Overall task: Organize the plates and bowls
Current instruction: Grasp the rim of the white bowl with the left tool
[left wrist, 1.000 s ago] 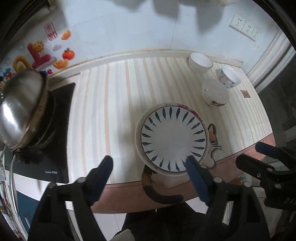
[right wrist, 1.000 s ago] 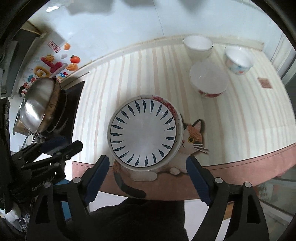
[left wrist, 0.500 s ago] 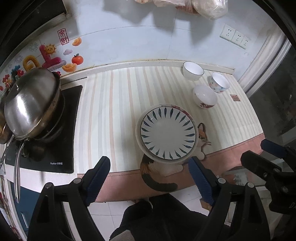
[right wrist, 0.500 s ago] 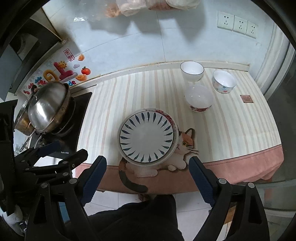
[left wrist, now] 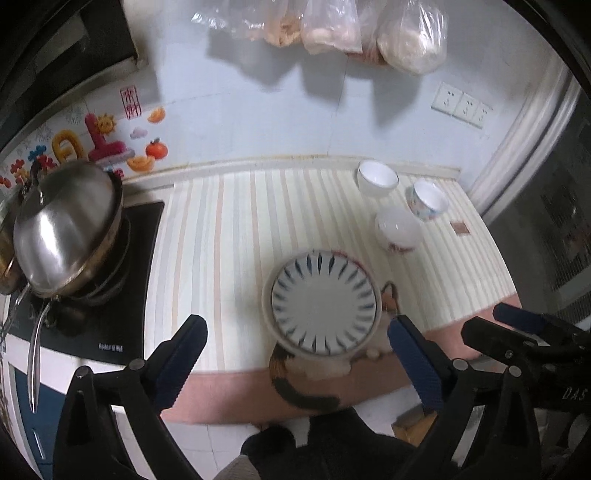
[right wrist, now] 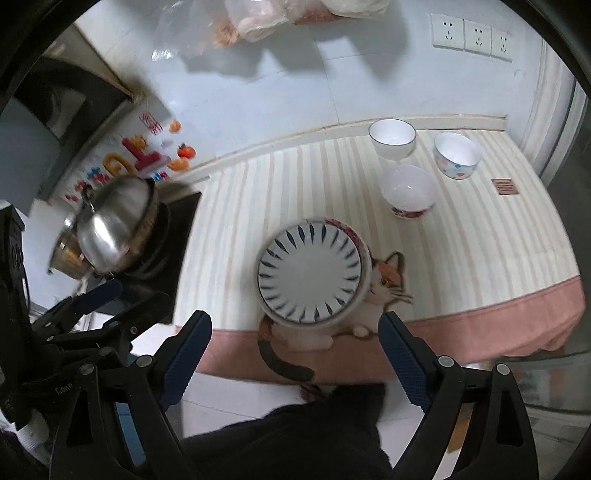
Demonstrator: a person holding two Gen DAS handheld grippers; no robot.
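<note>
A stack of plates (left wrist: pixel 322 302) with a blue leaf-patterned plate on top sits near the counter's front edge; it also shows in the right wrist view (right wrist: pixel 310 273). Three bowls stand at the back right: a plain white one (left wrist: pixel 376 177) (right wrist: pixel 392 137), a patterned one (left wrist: pixel 428 199) (right wrist: pixel 457 155) and a white one with a red base (left wrist: pixel 399 229) (right wrist: pixel 409 192). My left gripper (left wrist: pixel 295 354) is open and empty, held off the counter in front of the plates. My right gripper (right wrist: pixel 295 347) is open and empty, also short of the counter's front edge.
A steel lidded pot (left wrist: pixel 66 225) sits on a black induction hob (left wrist: pixel 110 317) at the left. A striped cloth with a cat picture (right wrist: pixel 388 284) covers the counter. Plastic bags (left wrist: pixel 332 29) hang on the wall; sockets (right wrist: pixel 469 33) are at the right.
Both grippers have pulled back and up from the counter, so the plates and bowls look smaller and farther. Nothing on the counter has moved. Both stay open.
</note>
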